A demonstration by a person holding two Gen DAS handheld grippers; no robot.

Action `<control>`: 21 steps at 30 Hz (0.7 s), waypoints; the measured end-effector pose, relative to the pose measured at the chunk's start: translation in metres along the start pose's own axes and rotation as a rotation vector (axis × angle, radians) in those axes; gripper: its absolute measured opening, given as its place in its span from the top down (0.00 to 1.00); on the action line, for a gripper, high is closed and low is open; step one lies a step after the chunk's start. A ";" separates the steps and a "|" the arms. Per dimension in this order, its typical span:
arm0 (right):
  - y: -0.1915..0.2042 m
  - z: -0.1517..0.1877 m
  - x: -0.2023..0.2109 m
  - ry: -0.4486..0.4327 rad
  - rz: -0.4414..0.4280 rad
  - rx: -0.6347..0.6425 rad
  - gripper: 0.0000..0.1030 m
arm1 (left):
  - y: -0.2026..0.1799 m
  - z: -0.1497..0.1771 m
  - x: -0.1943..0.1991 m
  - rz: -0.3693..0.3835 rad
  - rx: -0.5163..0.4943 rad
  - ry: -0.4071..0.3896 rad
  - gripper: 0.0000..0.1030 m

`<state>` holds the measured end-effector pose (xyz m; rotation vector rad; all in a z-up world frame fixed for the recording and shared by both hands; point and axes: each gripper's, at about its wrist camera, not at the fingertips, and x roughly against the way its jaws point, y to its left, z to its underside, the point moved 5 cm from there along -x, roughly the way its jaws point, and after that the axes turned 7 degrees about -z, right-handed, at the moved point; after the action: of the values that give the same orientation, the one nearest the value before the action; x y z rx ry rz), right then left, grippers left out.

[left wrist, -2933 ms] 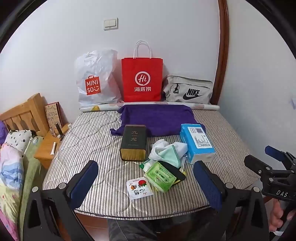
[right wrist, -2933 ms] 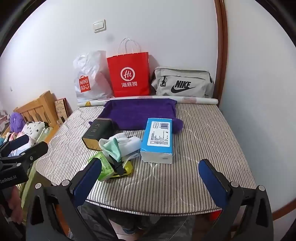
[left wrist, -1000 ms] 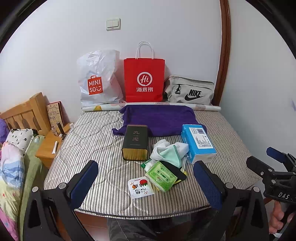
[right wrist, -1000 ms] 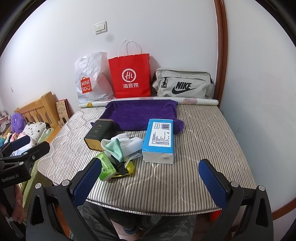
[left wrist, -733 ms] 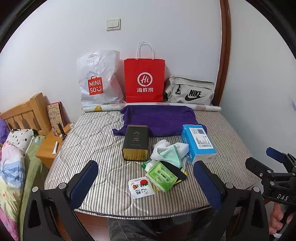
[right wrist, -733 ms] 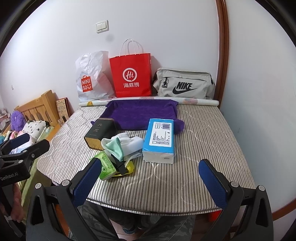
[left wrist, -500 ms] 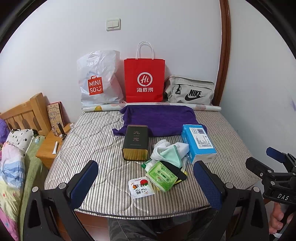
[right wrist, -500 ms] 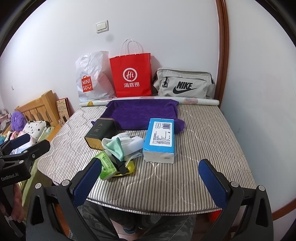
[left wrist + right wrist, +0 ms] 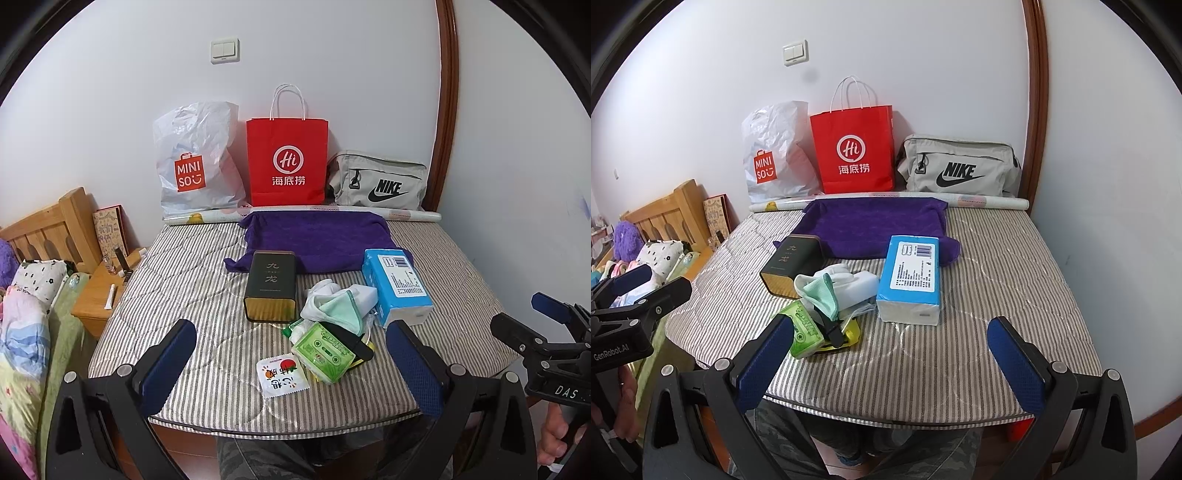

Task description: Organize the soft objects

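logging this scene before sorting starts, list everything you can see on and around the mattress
mattress: 1, grey striped, centre
towel: 1, purple, far middle
tin: 1, dark with gold end, centre
tissue pack: 1, blue, right of centre
cloths: small pile, white and mint, between tin and tissue pack
cassette pack: 1, green, near middle
sachet: 1, white, near edge
bags: white plastic, red paper, grey Nike, along wall
paper roll: 1, behind towel
nightstand: 1, wooden, left
left tongs: open
right tongs: open
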<state>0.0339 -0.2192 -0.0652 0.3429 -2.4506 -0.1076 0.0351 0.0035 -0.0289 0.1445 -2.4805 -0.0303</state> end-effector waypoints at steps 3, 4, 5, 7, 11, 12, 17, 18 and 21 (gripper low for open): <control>0.000 0.000 -0.002 0.005 0.003 0.003 0.00 | 0.000 -0.001 -0.002 0.005 -0.006 -0.012 0.00; 0.000 0.001 -0.002 0.004 0.010 0.004 0.00 | 0.000 -0.001 -0.003 0.008 -0.007 -0.013 0.00; 0.000 0.001 -0.003 0.003 0.011 0.004 0.00 | 0.000 -0.001 -0.006 0.013 -0.009 -0.012 0.00; 0.000 0.002 -0.006 0.008 0.002 0.003 0.00 | 0.002 0.001 -0.013 0.006 -0.009 -0.002 0.00; -0.005 0.006 -0.015 0.017 0.004 -0.005 0.00 | 0.008 0.006 -0.032 0.018 -0.011 0.027 0.00; -0.006 0.007 -0.017 0.021 0.004 -0.008 0.00 | 0.011 0.008 -0.038 0.015 -0.010 0.040 0.00; -0.014 0.014 -0.035 0.051 -0.006 -0.034 0.00 | 0.019 0.027 -0.072 -0.012 -0.024 0.117 0.00; -0.015 0.015 -0.037 0.056 -0.006 -0.035 0.00 | 0.020 0.032 -0.079 -0.013 -0.032 0.135 0.00; -0.017 0.020 -0.047 0.073 -0.006 -0.035 0.00 | 0.020 0.051 -0.100 -0.005 -0.061 0.180 0.00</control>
<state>0.0610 -0.2229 -0.1115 0.3338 -2.3730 -0.1377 0.0811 0.0335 -0.1293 0.1216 -2.2972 -0.0915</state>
